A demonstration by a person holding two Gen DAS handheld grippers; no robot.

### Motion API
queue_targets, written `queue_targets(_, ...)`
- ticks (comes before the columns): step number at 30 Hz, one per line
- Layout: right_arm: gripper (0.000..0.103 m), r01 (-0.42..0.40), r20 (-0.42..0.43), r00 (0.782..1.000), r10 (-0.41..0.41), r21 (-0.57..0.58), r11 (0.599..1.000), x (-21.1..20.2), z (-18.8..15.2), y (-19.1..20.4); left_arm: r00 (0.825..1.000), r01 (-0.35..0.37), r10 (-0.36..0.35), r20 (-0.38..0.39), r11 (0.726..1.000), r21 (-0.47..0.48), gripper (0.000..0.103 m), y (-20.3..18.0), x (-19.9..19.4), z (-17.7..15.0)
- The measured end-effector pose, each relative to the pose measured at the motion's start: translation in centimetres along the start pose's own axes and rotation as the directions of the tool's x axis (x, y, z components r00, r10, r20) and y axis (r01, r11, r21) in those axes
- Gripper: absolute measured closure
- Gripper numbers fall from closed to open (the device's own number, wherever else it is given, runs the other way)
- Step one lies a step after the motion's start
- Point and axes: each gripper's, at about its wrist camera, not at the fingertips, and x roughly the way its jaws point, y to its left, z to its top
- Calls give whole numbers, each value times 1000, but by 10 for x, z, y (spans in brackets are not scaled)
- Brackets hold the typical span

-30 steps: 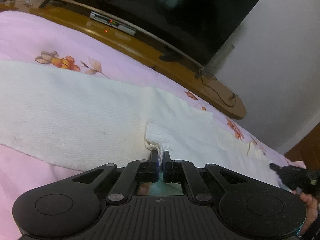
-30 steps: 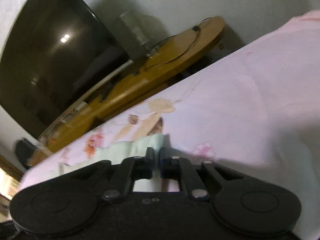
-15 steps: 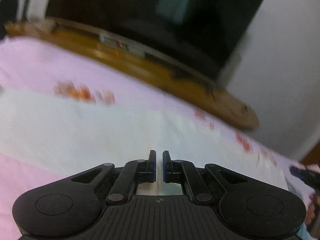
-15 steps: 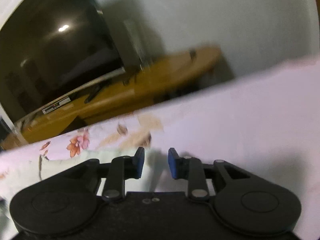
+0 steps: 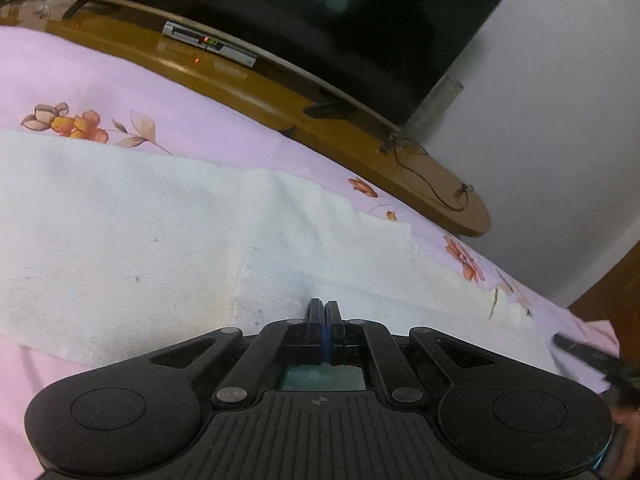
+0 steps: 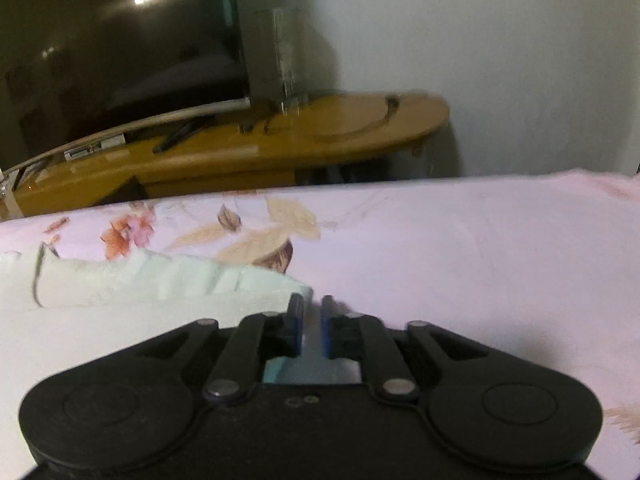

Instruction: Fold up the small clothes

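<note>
A white ribbed small garment (image 5: 160, 248) lies spread flat across the pink flowered bed sheet (image 5: 120, 92). My left gripper (image 5: 325, 308) hovers low over its near edge, shut, with nothing showing between the blue pads. In the right wrist view the garment's pale frilled end (image 6: 160, 280) finishes in a corner right at the left fingertip. My right gripper (image 6: 311, 304) has a narrow gap and its jaws are closing. The pads press on nothing, and only cloth and sheet show below the gap. A finger of the right gripper (image 5: 580, 352) also shows at the left view's right edge.
Past the bed's far edge stands a curved wooden TV stand (image 5: 360, 148) carrying a large dark television (image 5: 320, 8), a set-top box (image 5: 208, 42) and a loose cable (image 5: 432, 184). A clear glass piece (image 6: 286, 60) stands by the screen. A white wall lies beyond.
The left gripper let go of the pinched fold, opened slightly, then shut; the fold now lies flat. The right gripper rolled level, opened off the cloth's end and has narrowed again.
</note>
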Motion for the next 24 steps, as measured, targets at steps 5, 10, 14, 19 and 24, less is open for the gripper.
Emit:
queue_targets(5, 85, -61, -74, 995, 60, -9, 998, -6, -27, 0, 1000, 3, -4, -20, 1000, -27, 99, 5, -21, 0)
queue_targets(10, 75, -110, 27, 994, 109, 73, 991, -50, -36, -7, 974, -110, 138, 182, 982, -153, 99, 79, -124, 3)
queue_targets(14, 74, -109, -5, 994, 110, 113, 988, -63, -67, -26, 918, -145, 300, 258, 862, -486, 99, 184, -193, -2)
queue_targets(19, 73, -84, -50, 994, 96, 204, 975, -59, -98, -43, 907, 107, 246, 343, 653, -750, 31, 267, -215, -23)
queue_targets(24, 73, -92, -42, 994, 104, 230, 969, -48, -99, -33, 898, 106, 267, 350, 640, -761, 30, 266, -207, -19)
